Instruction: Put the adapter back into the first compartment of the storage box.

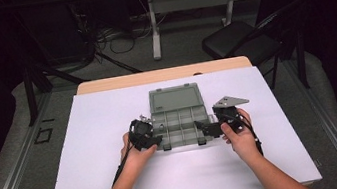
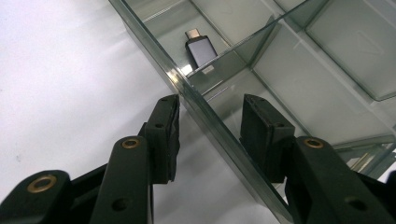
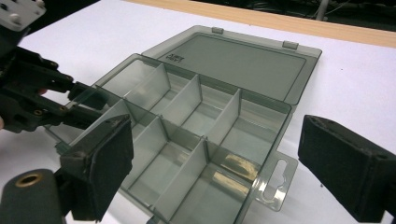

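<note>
One adapter [image 2: 201, 50] half behind divider [image 2: 243, 44]

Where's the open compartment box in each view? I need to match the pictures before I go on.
High view: compartment box at table centre, lid open away from the person, between both grippers.
Left gripper view: its clear side wall runs diagonally between the jaws.
Right gripper view: box fills the centre, lid at the top.
Shared landmark: the inner dividers.

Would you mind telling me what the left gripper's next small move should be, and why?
Probably close the left gripper on the organizer box's side wall: its open jaws already straddle that wall, one pad outside, one inside a compartment, not yet touching, and a grip would steady the box.
</note>
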Demonstrator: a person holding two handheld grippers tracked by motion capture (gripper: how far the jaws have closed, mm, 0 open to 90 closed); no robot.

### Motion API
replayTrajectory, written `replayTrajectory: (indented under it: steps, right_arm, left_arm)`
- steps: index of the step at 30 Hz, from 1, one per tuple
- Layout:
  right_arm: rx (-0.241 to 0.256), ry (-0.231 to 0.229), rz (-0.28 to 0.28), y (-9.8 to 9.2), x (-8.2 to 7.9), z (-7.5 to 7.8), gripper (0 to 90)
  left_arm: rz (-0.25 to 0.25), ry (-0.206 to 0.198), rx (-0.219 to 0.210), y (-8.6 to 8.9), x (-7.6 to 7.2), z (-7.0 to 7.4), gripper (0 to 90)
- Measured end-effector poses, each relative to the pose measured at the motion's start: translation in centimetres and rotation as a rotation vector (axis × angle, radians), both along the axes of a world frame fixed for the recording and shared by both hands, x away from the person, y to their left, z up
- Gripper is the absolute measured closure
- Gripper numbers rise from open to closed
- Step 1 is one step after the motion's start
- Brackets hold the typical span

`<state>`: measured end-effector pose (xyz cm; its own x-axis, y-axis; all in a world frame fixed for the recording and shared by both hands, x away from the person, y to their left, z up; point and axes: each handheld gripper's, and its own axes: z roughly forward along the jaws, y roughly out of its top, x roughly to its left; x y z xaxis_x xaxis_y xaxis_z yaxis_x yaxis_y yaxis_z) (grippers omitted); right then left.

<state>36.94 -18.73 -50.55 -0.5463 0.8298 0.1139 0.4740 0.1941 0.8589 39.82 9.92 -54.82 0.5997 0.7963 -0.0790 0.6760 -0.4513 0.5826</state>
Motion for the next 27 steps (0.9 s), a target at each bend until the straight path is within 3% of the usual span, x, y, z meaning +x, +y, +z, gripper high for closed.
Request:
replayTrajectory:
  steps: [5, 8, 18, 27]
  right_arm:
    - [-0.017, 0.038, -0.005, 0.3, 0.9, -0.4, 10.1]
    - [-0.037, 0.026, -0.004, 0.5, 1.3, -0.5, 10.1]
    - [-0.023, 0.060, -0.008, 0.5, 3.1, 0.3, 10.1]
    - [-0.037, 0.055, -0.016, 0.8, 4.1, 1.0, 10.1]
  left_arm:
    - [0.000, -0.004, 0.000, 0.0, 0.0, 0.0, 57.3]
    - [0.003, -0.004, -0.003, 0.0, 0.0, 0.0, 57.3]
    - [0.005, -0.002, -0.004, 0.0, 0.0, 0.0, 57.3]
    - [0.008, -0.007, -0.007, 0.0, -0.1, -0.1, 57.3]
